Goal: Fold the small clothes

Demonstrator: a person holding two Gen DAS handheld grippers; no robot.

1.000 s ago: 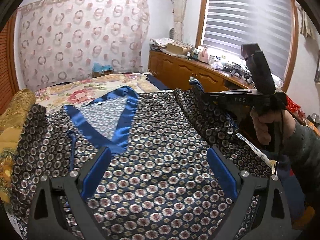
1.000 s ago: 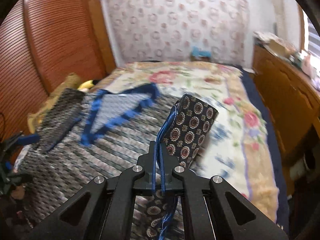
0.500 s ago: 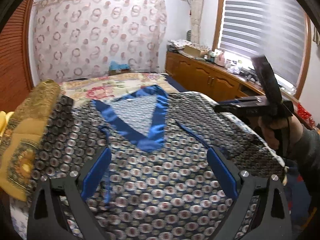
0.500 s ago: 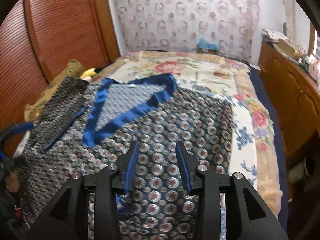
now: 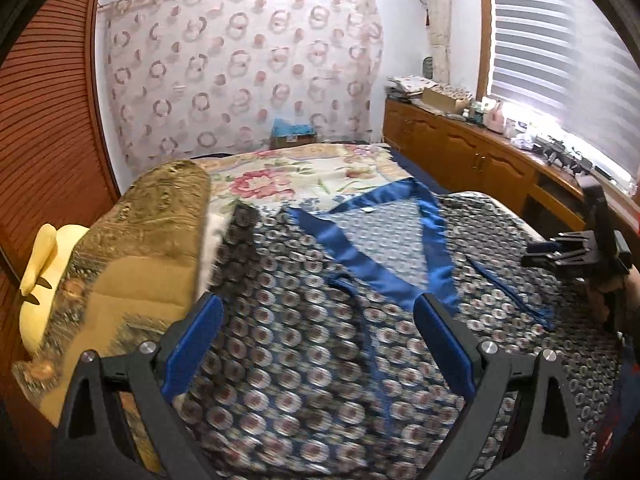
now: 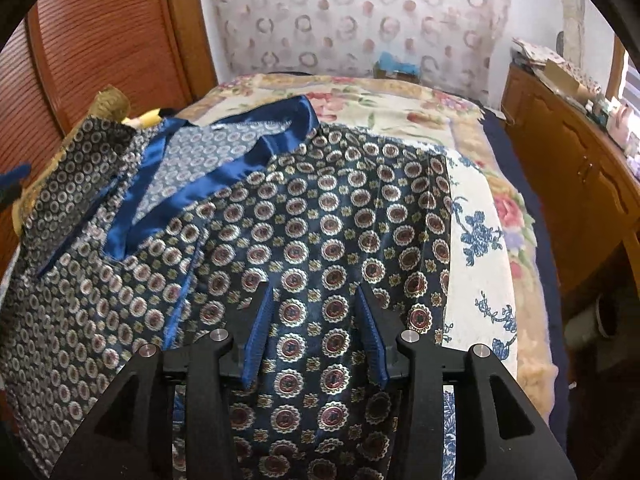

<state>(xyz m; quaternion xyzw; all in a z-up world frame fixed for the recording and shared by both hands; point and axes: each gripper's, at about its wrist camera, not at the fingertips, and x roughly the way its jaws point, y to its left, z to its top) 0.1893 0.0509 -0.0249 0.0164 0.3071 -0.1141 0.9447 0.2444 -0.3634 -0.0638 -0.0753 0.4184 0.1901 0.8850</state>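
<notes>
A dark blue patterned robe with a shiny blue collar lies spread on the bed; it also shows in the right wrist view, its right sleeve folded in over the body. My left gripper is open and empty above the robe's left part. My right gripper is open and empty just above the folded sleeve; it also shows at the right edge of the left wrist view.
A gold brocade cushion and a yellow plush toy lie left of the robe. A floral blanket covers the bed. A wooden cabinet with clutter runs along the right wall. A wooden slatted wall stands left.
My right gripper was shut on the robe's sleeve and lifted it; it has laid the sleeve over the body, opened and let go. My left gripper has swung left toward the cushion.
</notes>
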